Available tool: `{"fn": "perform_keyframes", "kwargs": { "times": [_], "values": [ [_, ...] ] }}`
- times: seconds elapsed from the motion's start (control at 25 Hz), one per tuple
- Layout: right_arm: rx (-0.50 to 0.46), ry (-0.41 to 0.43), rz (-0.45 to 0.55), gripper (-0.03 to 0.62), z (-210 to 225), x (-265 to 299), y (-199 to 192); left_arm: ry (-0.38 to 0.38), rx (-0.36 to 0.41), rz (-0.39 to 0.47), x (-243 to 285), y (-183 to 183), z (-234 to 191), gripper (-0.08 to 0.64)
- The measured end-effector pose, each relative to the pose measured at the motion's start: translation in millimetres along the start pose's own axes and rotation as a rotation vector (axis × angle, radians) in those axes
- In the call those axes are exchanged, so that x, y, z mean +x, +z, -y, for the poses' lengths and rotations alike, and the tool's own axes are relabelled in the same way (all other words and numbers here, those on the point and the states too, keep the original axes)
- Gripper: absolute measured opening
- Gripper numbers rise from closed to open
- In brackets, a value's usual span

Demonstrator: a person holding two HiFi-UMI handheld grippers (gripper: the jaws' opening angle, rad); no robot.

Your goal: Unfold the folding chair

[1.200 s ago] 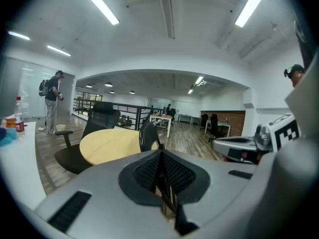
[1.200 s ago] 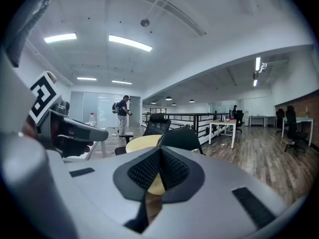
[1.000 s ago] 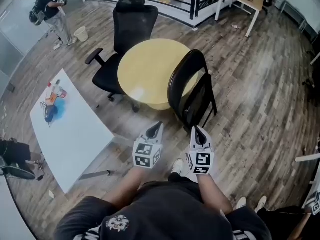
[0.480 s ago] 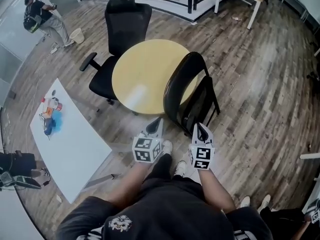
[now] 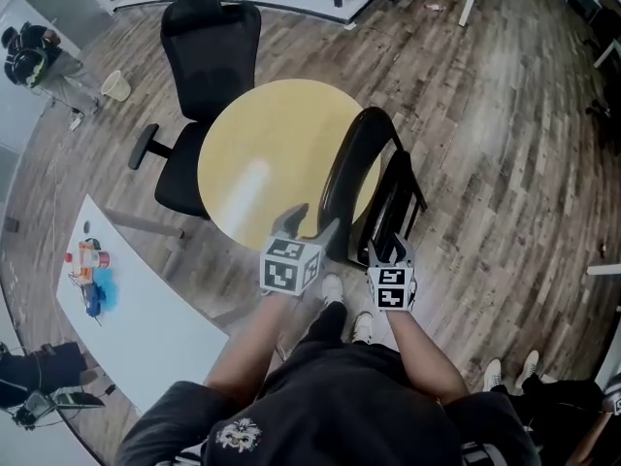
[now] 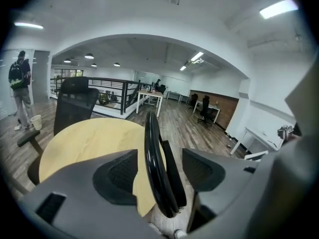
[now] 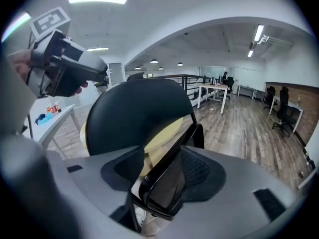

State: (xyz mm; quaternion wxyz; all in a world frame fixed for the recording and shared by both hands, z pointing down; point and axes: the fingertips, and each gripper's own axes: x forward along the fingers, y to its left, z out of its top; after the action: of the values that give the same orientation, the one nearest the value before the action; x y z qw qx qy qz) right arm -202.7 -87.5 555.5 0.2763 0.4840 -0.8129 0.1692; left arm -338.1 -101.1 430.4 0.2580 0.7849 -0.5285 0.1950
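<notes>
Folding chair (image 5: 361,153) stands folded at the round table's (image 5: 252,144) four o'clock. Left gripper (image 5: 310,223) jaws are opening around the backrest (image 6: 152,163) rim, and right gripper (image 5: 390,250) jaws are opening around the seat (image 7: 169,183) edge, neither clamped. Push both well on before closing, then draw the seat away.

Chair (image 7: 134,113): smooth black plastic back and seat, glossy along the rims; the thin black frame tubes look like painted metal. Round counter (image 5: 254,153): pale yellow wood-look top, smooth, with a soft sheen. Floor (image 5: 505,144): grey-brown wood planks, matt and grainy. Office chair (image 5: 209,51): matt black cloth or mesh.
</notes>
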Motion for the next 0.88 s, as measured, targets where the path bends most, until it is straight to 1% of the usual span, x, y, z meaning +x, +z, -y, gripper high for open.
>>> {"fn": "perform_keyframes", "kwargs": {
  "times": [0.12,0.28,0.44,0.6,0.68,0.76,0.88],
  "values": [
    [0.023,-0.011,-0.082,0.248,3,32,-5,-0.066,-0.001,-0.069,28,11,-8,0.275],
    [0.062,-0.024,-0.200,0.296,4,72,-23,-0.138,-0.041,-0.149,60,12,-22,0.275],
    [0.090,-0.051,-0.288,0.313,13,104,-37,-0.195,-0.041,-0.210,85,14,-27,0.273],
    [0.076,-0.074,-0.373,0.321,17,129,-50,-0.284,-0.064,-0.315,111,-2,-20,0.268],
    [0.066,-0.092,-0.405,0.321,18,140,-55,-0.309,-0.074,-0.344,119,-4,-18,0.264],
    [0.050,-0.112,-0.432,0.321,20,149,-57,-0.319,-0.073,-0.354,125,-3,-17,0.253],
    [0.033,-0.132,-0.463,0.321,23,155,-58,-0.314,-0.070,-0.363,133,-5,-13,0.202]
  ]
}}
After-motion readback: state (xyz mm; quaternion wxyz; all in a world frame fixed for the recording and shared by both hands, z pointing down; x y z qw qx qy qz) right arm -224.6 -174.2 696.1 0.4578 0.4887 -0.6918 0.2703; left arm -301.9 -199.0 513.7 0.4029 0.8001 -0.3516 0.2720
